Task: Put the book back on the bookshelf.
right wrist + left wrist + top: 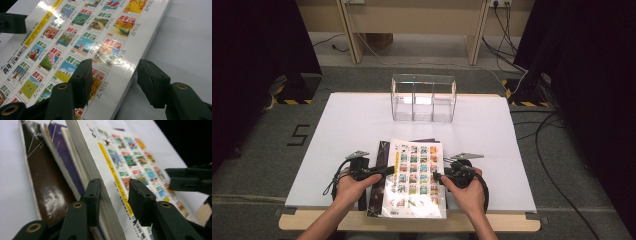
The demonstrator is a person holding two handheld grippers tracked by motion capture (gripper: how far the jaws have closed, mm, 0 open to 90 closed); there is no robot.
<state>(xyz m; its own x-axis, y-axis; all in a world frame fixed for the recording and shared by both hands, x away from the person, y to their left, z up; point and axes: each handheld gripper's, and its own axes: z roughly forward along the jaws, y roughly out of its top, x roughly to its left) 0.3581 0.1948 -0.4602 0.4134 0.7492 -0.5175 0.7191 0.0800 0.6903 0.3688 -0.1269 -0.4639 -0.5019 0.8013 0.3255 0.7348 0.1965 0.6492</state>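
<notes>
A thick white book [414, 175] with rows of small coloured pictures on its cover lies on top of a stack near the table's front edge. My left gripper [384, 171] is at its left edge. In the left gripper view the jaws [113, 195] straddle that edge of the book [120, 157], one beside the page block, one over the cover, and a small gap still shows. My right gripper [437, 176] is at the right edge. Its jaws [113, 77] stand wide, one above the cover [82, 37], the other over the bare table.
Under the top book lie a glossy dark brown book [47, 182] and a purple one [62, 152], fanned out to the left. A clear three-compartment box [423, 97] stands at the back of the white table [352, 120]. Cables run over the floor at the right.
</notes>
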